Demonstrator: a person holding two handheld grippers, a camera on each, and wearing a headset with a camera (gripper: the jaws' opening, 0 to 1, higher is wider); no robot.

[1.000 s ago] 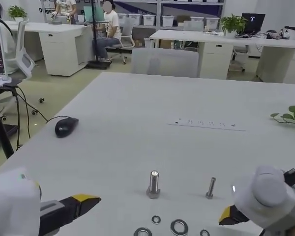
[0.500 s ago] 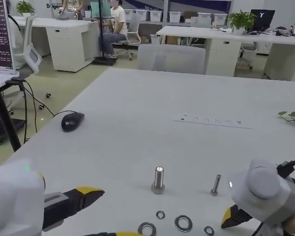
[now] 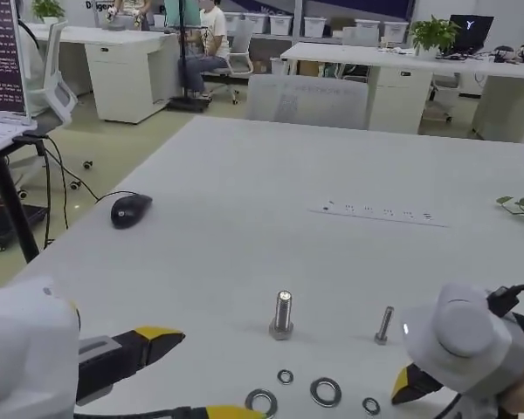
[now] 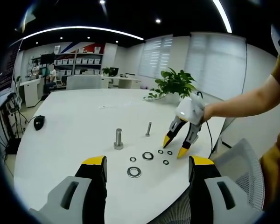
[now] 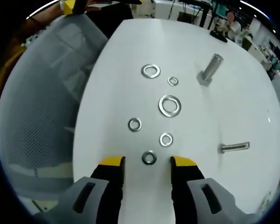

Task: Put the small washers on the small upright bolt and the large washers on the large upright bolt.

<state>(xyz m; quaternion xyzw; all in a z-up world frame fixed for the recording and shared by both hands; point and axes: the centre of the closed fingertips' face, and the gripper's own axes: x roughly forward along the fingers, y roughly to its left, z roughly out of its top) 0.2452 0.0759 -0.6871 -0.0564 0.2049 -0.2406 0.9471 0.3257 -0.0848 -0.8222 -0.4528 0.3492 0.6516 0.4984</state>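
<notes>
Left gripper held low, jaws wide apart; right gripper tilts downward, jaws parted

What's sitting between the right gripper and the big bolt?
In the right gripper view, washers: the nearest small washer by the right gripper, a second small washer farther on, then a large washer before the large bolt.

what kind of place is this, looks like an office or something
Most likely an open-plan office or lab. Long white desks carry a black monitor and a potted green plant, white storage bins stand in a row behind, and a black computer mouse lies on the white worktable.
</notes>
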